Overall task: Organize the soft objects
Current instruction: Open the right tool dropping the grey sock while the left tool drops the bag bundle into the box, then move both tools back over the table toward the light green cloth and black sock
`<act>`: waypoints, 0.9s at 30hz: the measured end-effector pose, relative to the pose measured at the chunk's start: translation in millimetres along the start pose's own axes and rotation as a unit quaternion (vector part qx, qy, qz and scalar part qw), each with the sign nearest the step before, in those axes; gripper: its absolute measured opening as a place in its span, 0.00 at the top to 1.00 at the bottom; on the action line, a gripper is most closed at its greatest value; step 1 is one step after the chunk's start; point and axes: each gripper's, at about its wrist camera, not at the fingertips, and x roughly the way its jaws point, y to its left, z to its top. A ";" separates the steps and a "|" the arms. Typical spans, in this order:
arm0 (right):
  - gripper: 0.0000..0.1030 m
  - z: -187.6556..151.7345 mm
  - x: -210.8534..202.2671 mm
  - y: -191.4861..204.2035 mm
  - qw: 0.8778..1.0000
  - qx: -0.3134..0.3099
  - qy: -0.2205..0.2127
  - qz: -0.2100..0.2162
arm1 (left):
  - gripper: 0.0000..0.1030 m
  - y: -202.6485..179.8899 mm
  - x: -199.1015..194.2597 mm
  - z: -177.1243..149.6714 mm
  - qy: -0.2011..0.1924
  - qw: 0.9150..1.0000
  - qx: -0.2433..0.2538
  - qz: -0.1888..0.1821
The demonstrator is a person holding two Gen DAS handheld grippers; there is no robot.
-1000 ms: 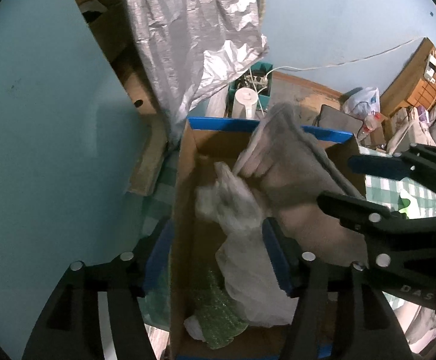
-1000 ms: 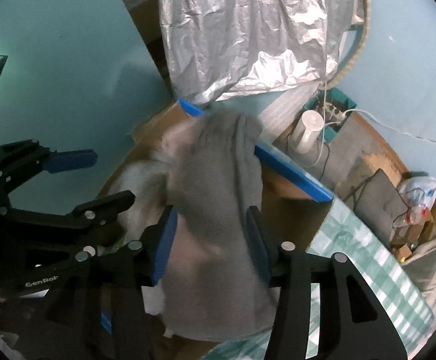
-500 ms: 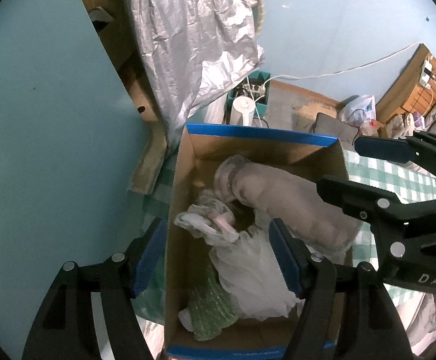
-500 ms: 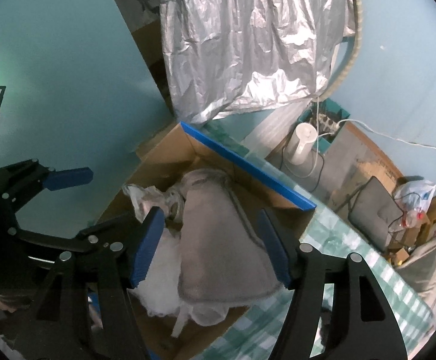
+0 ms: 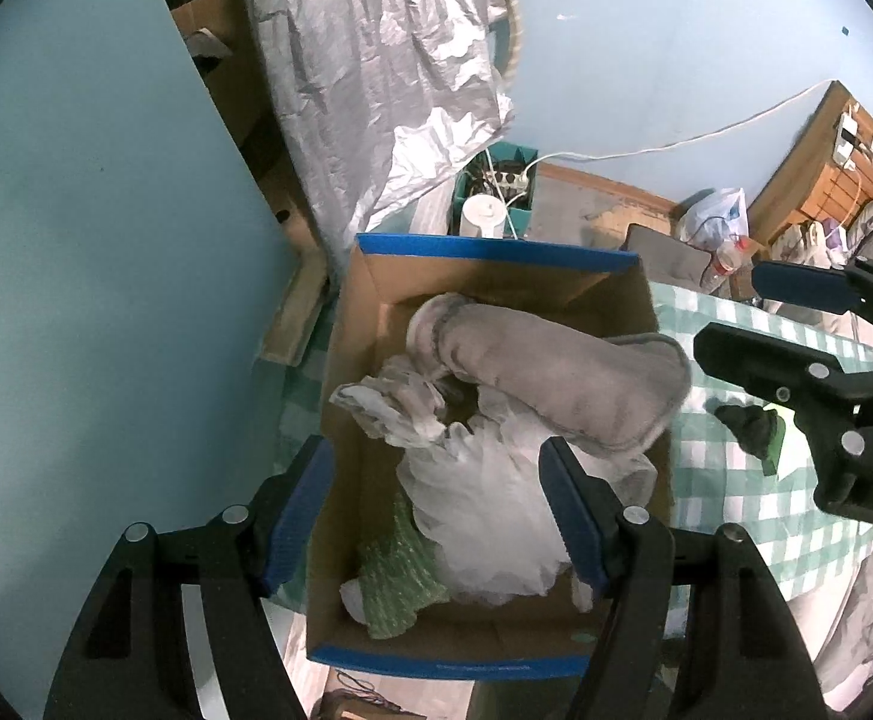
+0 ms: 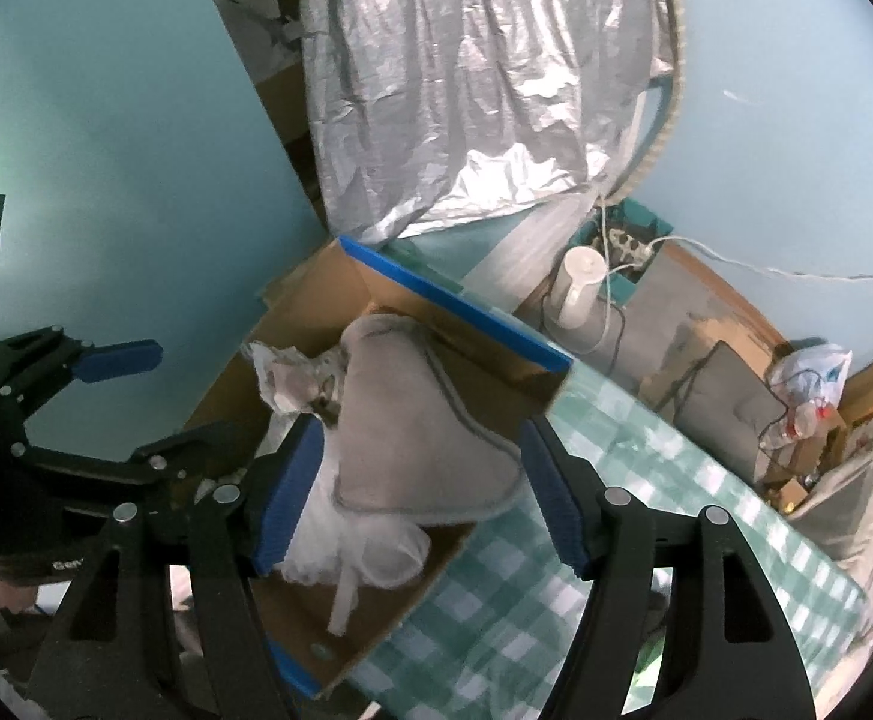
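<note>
A cardboard box with blue taped rims stands on the checked tablecloth. In it lies a grey cloth, its right end draped over the box's right rim. Under and beside the cloth are crumpled white plastic bags and a green knobbly piece. My left gripper hangs open above the box, nothing between its fingers. My right gripper is open too, above the grey cloth and not touching it. The right gripper also shows at the right of the left wrist view.
A green-and-white checked tablecloth runs to the right of the box, with a dark green object on it. A silver foil sheet hangs behind. A white cylinder with cables stands beyond the box. A teal panel rises at the left.
The grey cloth, held up between the right gripper's fingers a second ago, now lies in the box. Both grippers have opened wider and lifted away from the box.
</note>
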 end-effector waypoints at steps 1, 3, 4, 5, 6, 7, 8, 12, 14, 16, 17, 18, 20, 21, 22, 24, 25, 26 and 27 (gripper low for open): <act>0.33 -3.1 -3.1 -3.0 1.000 0.003 -0.001 -0.002 | 0.30 -2.4 -1.4 -0.2 -0.001 1.000 0.001 -0.001; 0.33 -8.0 -7.1 -7.3 1.000 0.007 -0.001 -0.005 | 0.30 -9.1 -5.7 -1.1 -0.004 1.000 0.004 -0.003; 0.33 -10.6 -9.1 -10.6 1.000 0.010 0.000 -0.008 | 0.30 -12.2 -7.5 -1.6 -0.004 1.000 0.006 -0.004; 0.32 -13.9 -11.5 -14.1 1.000 0.013 0.000 -0.009 | 0.30 -16.3 -9.3 -1.8 -0.005 1.000 0.007 -0.006; 0.32 -16.6 -13.8 -17.3 1.000 0.016 -0.001 -0.010 | 0.30 -18.8 -10.6 -2.0 -0.006 1.000 0.008 -0.008; 0.32 -19.5 -16.1 -20.0 1.000 0.018 -0.002 -0.012 | 0.29 -23.0 -11.9 -2.4 -0.007 1.000 0.009 -0.011; 0.32 -22.9 -18.9 -23.4 1.000 0.021 -0.002 -0.014 | 0.27 -27.6 -14.1 -3.8 -0.007 1.000 0.011 -0.013; 0.32 -35.3 -28.0 -36.3 0.999 0.034 -0.003 -0.020 | 0.27 -49.1 -18.0 -6.6 -0.009 0.999 0.027 -0.020; 0.32 -41.4 -32.5 -45.1 0.999 0.042 -0.003 -0.023 | 0.27 -58.4 -17.9 -6.2 -0.008 0.999 0.034 -0.022; 0.32 -47.8 -37.2 -54.5 0.998 0.050 -0.004 -0.027 | 0.27 -68.5 -18.2 -7.1 -0.008 0.999 0.041 -0.025; 0.32 -50.4 -38.7 -57.9 0.998 0.054 -0.003 -0.028 | 0.27 -72.6 -18.6 -7.2 -0.008 0.999 0.044 -0.026; 0.32 -53.7 -41.1 -62.3 0.998 0.056 -0.002 -0.028 | 0.27 -77.4 -19.1 -7.0 -0.008 0.999 0.047 -0.027; 0.32 -60.6 -45.0 -71.2 0.998 0.061 -0.001 -0.033 | 0.27 -86.1 -20.2 -7.2 -0.008 0.998 0.051 -0.028; 0.32 -63.5 -46.5 -75.2 0.997 0.064 -0.001 -0.035 | 0.27 -91.0 -20.8 -7.0 -0.008 0.998 0.053 -0.030; 0.32 -68.5 -49.1 -81.3 0.997 0.067 0.000 -0.037 | 0.27 -95.8 -21.7 -7.0 -0.009 0.998 0.055 -0.032; 0.31 -75.3 -53.3 -90.0 0.997 0.072 0.000 -0.041 | 0.27 -103.6 -22.2 -6.4 -0.009 0.998 0.058 -0.033; 0.31 -78.7 -55.0 -94.2 0.996 0.075 0.001 -0.043 | 0.27 -107.5 -22.7 -6.7 -0.009 0.998 0.060 -0.034; 0.31 -81.6 -56.9 -98.7 0.996 0.077 0.001 -0.044 | 0.27 -111.2 -23.1 -6.6 -0.009 0.997 0.061 -0.035; 0.31 -82.9 -57.2 -100.9 0.996 0.080 0.002 -0.045 | 0.26 -116.1 -23.3 -6.2 -0.008 0.997 0.063 -0.036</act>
